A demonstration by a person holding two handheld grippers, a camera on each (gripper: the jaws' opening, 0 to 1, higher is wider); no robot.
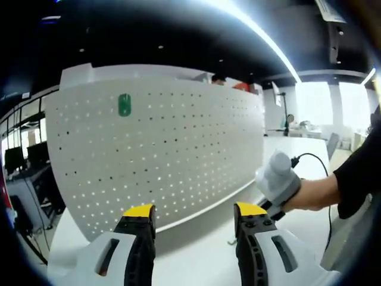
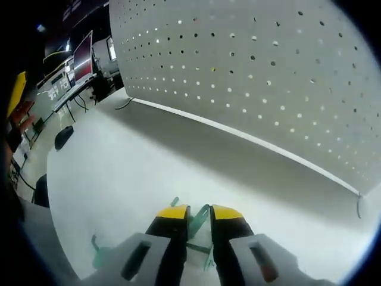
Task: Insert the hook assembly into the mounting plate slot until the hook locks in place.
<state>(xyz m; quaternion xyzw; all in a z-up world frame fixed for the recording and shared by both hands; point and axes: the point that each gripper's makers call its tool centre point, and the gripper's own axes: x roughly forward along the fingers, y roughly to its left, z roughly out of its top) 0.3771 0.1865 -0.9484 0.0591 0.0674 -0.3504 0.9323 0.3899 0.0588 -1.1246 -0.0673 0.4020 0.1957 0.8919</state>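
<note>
A white pegboard mounting plate (image 1: 166, 155) stands upright on the white table (image 1: 202, 250), with a green hook piece (image 1: 124, 104) fixed near its upper left. My left gripper (image 1: 194, 211) is open and holds nothing, facing the board from a short way off. My right gripper (image 1: 277, 179), held by a person's hand, shows low at the right, near the table. In the right gripper view, the right gripper (image 2: 199, 213) is shut on a translucent green hook (image 2: 201, 221) just above the table (image 2: 137, 173). The pegboard (image 2: 268, 77) rises beyond it. A second green hook (image 2: 97, 255) lies on the table at lower left.
A cable (image 1: 318, 161) trails from the right gripper, and a black sleeve (image 1: 360, 173) covers the arm. Desks with monitors (image 2: 83, 56) stand past the table's left end. A dark object (image 2: 62, 136) sits by the table edge. People sit behind the board.
</note>
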